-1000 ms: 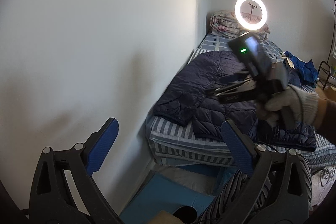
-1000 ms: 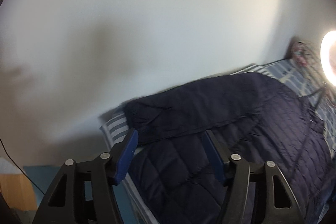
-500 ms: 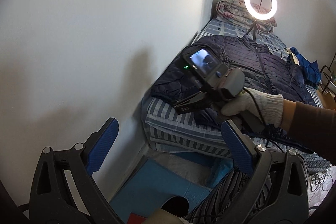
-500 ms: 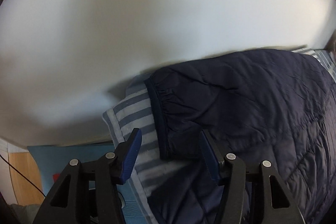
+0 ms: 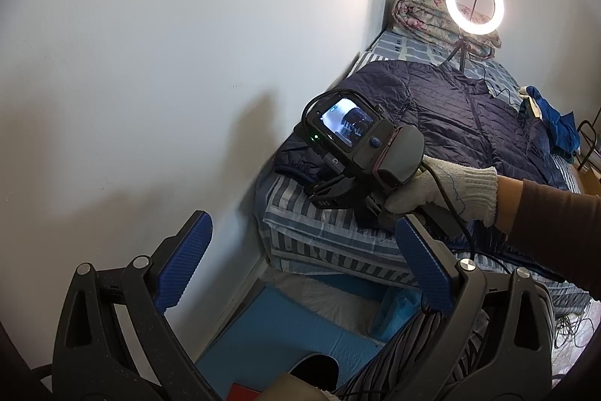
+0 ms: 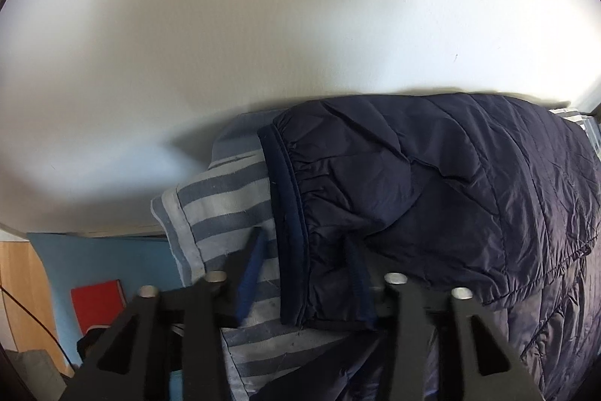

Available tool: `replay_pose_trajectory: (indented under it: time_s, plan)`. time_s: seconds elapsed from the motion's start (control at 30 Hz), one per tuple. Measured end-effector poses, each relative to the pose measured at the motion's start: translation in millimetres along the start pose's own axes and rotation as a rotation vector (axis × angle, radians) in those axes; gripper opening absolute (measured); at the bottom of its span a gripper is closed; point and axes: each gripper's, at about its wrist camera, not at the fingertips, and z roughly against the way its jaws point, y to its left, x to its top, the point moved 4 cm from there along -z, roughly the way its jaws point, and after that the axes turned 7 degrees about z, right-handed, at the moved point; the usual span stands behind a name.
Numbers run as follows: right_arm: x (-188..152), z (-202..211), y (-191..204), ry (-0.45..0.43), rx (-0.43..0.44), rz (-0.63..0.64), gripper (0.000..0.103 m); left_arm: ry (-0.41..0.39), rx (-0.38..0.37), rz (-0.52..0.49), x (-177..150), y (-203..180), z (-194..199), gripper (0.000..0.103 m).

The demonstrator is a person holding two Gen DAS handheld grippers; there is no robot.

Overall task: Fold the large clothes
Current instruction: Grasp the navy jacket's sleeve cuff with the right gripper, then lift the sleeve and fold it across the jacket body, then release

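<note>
**Kid:** White wall (image 5: 150, 62) on one side, and a bed (image 5: 323, 235) with a stripy sheet pushed up against it. Where is the big jacket?

**Me:** My dark blue jacket (image 5: 469, 123) lies spread flat on the bed, front up. One sleeve (image 6: 413, 183) reaches down by the wall, so its cuff (image 6: 289, 213) sits near the bed's corner.

**Kid:** What are your right tongs (image 6: 304, 273) doing?

**Me:** They point down at the cuff. They have just been closing, with the cuff end between them. I think they pinch it now, so I can fold the sleeve over the body.

**Kid:** And the left tongs (image 5: 300, 265)?

**Me:** They hang wide apart with nothing inside, back off the bed. I guess they wait for their turn.

**Kid:** Why is that ring lamp (image 5: 474, 2) there?

**Me:** Probably to light the jacket well.
</note>
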Motion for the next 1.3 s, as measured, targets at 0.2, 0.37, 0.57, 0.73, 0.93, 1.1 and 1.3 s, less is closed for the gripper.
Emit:
replay_pose_trajectory:
  time_s: [0.2, 0.37, 0.57, 0.73, 0.93, 1.1, 1.3]
  plan:
    - [-3, 15, -22, -0.043, 0.048, -0.094, 0.007, -0.013, 0.005, -0.004, 0, -3, 1, 0.100]
    - [-17, 54, -63, -0.175, 0.117, -0.267, 0.006, -0.003, -0.008, -0.007, -1, -14, -4, 0.100]
    - [-54, 113, -128, -0.335, 0.154, -0.460, 0.006, -0.009, -0.025, -0.038, 2, -33, -6, 0.100]
    - [-101, 162, -195, -0.417, 0.069, -0.591, 0.006, -0.006, -0.033, -0.068, 4, -48, -12, 0.100]
    - [-172, 189, -267, -0.453, -0.067, -0.760, 0.006, -0.018, -0.048, -0.116, 11, -74, -13, 0.100]
    - [-232, 214, -325, -0.426, -0.202, -0.879, 0.006, -0.021, -0.052, -0.143, 18, -90, -15, 0.100]
    - [-299, 222, -373, -0.357, -0.344, -0.970, 0.006, -0.007, -0.044, -0.179, 17, -107, -21, 0.100]
